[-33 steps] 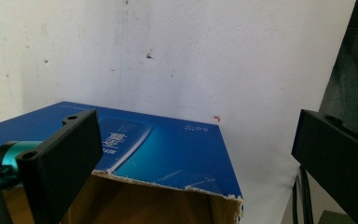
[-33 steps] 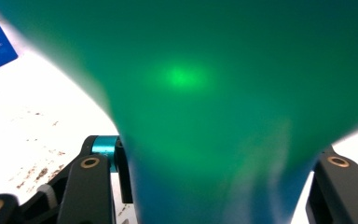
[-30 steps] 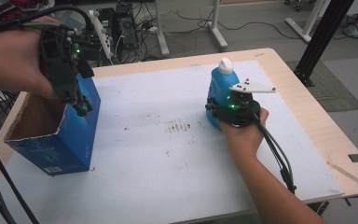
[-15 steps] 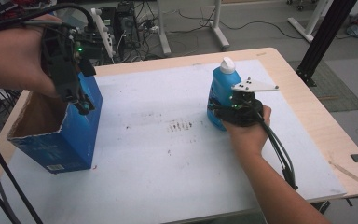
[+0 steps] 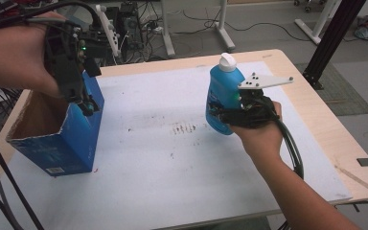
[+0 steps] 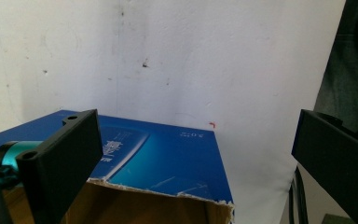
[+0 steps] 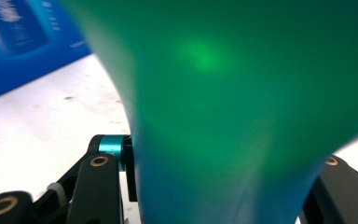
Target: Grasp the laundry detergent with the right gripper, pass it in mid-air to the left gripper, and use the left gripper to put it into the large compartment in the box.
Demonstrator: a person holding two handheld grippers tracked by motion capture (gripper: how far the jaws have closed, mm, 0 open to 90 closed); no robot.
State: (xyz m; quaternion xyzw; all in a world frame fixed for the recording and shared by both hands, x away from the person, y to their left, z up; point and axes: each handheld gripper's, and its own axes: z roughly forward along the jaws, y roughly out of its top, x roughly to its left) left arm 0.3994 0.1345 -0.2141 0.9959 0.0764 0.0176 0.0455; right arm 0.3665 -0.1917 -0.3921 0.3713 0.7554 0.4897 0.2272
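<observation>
Above white table (image 5: 172, 167), right tongs (image 5: 227, 112) clamp blue bottle (image 5: 223, 91); left tongs (image 5: 84, 100) gape over box (image 5: 62, 143).

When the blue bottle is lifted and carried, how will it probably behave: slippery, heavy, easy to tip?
The blue bottle looks like smooth, rounded plastic, so it may slip or twist in the right hand-held gripper, which clamps its lower body. It is tall with a white cap above the grip, so it could tilt. Its weight depends on the fill, which I cannot see.
</observation>
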